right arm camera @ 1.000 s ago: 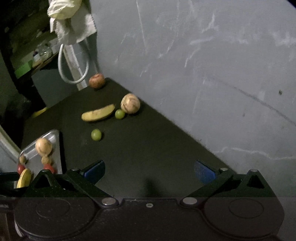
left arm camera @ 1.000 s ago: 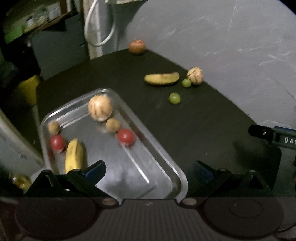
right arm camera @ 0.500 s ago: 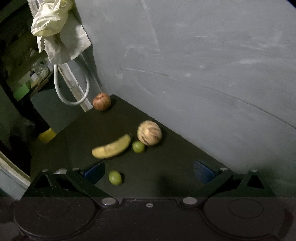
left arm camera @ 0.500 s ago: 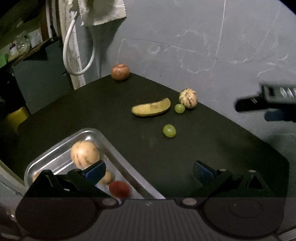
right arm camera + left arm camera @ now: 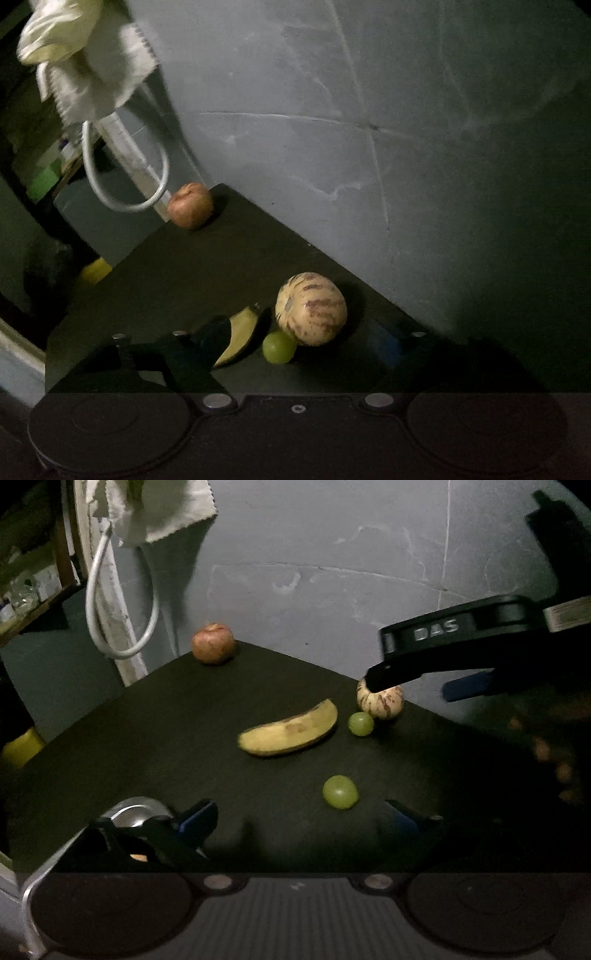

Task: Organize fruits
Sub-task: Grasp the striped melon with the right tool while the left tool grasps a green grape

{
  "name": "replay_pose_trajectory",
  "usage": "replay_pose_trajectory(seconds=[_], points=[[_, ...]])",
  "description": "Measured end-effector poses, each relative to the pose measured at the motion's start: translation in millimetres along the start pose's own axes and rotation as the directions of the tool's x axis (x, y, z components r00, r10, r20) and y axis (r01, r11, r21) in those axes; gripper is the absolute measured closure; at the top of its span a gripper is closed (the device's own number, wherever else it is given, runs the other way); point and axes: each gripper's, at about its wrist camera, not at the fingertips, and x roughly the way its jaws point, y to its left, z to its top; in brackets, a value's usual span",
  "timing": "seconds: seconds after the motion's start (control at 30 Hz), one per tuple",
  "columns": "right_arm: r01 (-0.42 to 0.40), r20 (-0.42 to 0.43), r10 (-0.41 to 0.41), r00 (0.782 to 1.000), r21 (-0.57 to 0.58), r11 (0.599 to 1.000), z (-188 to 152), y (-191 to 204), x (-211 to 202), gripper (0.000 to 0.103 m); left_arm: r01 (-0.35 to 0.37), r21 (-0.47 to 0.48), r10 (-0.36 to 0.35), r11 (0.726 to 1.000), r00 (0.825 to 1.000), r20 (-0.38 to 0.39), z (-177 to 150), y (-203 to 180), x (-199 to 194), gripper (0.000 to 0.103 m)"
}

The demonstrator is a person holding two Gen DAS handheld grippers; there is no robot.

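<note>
Dark table [image 5: 147,738]: one banana [image 5: 288,732], two grapes [image 5: 340,791] (green).

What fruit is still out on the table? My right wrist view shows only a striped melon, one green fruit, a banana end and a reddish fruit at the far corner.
Observer: A second green fruit lies by itself, closer to the left gripper than the banana is.
Operator: Where is the tray?
Observer: Only a corner of the metal tray shows, beside the left gripper's left finger.
Operator: How does my gripper stand?
Observer: The right gripper is open, with one finger crossing the top of the striped melon in the left wrist view. I cannot tell whether it touches.
</note>
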Motion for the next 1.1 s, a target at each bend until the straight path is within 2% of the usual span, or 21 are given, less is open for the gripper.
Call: replay_pose_trajectory(seconds=[0.13, 0.37, 0.73, 0.87, 1.1], points=[[-0.007, 0.001, 0.007, 1.000, 0.037, 0.999, 2.1, -1.0, 9.4, 0.030, 0.026, 0.006, -0.025, 1.000, 1.000, -0.019, 2.9, -5.8, 16.3, 0.019], [0.016, -0.013, -0.015, 1.000, 0.053, 0.998, 4.4, -5.7, 20.5, 0.034, 0.057, 0.005, -0.057, 0.998, 0.997, -0.043, 4.7, -8.9, 34.3, 0.028], [0.023, -0.045, -0.020, 0.999, 0.059, 0.998, 5.5, -5.7, 30.8, 0.047, 0.098, -0.011, -0.099, 0.995, 0.993, -0.059, 6.8, -13.8, 48.4, 0.054], [0.022, -0.046, -0.019, 0.999, 0.058, 0.998, 5.5, -5.2, 31.6, 0.049, 0.104, -0.016, -0.105, 0.994, 0.993, -0.054, 6.9, -14.5, 50.7, 0.055], [0.010, -0.039, -0.007, 0.999, 0.077, 0.997, 3.0, -10.0, 29.5, 0.050, 0.098, -0.025, -0.099, 0.995, 0.994, -0.053, 9.3, -14.9, 53.1, 0.071]])
